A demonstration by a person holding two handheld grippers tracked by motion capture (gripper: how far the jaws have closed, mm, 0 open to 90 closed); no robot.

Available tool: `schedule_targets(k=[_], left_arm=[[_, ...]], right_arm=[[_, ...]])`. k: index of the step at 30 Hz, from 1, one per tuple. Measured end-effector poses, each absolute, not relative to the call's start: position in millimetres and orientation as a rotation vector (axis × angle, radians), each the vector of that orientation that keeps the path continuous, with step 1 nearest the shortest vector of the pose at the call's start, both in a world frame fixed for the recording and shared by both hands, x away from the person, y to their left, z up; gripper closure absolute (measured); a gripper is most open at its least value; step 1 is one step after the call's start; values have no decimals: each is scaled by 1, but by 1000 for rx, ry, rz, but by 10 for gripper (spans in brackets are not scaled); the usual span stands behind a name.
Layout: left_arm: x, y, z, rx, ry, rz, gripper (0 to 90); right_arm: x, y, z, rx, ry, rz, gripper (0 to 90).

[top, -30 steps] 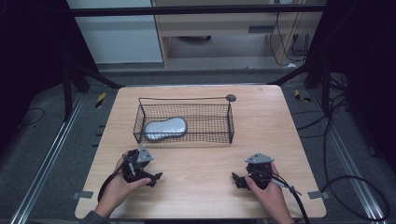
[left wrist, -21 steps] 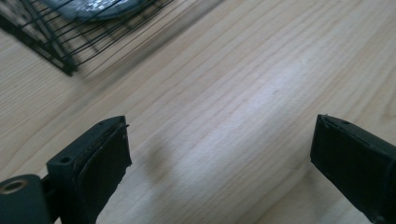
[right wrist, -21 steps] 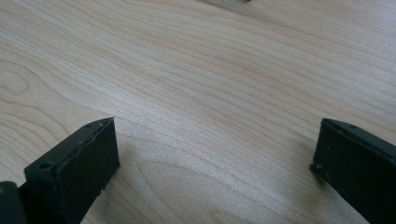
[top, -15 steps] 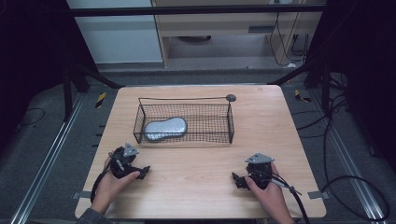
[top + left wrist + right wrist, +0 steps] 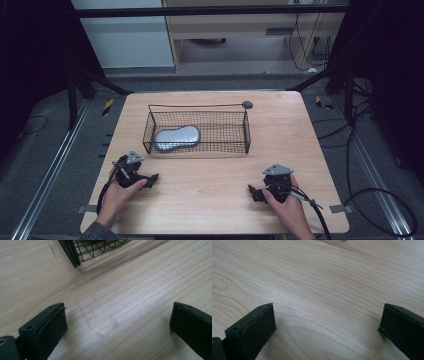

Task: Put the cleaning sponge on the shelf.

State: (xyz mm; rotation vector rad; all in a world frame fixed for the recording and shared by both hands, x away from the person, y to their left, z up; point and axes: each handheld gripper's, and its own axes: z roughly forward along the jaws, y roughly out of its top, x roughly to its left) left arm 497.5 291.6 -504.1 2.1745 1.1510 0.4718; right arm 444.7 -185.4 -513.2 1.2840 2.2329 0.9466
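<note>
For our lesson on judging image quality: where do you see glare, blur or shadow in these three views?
High view: dim surroundings, evenly lit pale wooden table. Left gripper view: sheen on the wood, black wire mesh basket corner slightly soft. Right gripper view: soft shadows beside the right gripper, jaws wide apart.

Wire basket point(image 5: 197, 131) sat on the table point(image 5: 300, 145), nearer the far edge, a bit left of middle. Computer mouse point(image 5: 176, 137) lay inside it, at the basket's left end. Left gripper point(image 5: 145, 179) rested near the near-left corner, just before the basket. Right gripper point(image 5: 256, 192) rested near the near-right corner, well apart from the basket.
</note>
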Motion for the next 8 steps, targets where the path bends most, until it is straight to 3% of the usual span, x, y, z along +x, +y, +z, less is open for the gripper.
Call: schedule_targets(k=[8], left_arm=[[500, 296, -508, 2122, 1143, 499, 0]], right_arm=[[448, -185, -513, 1292, 2224, 943, 3]])
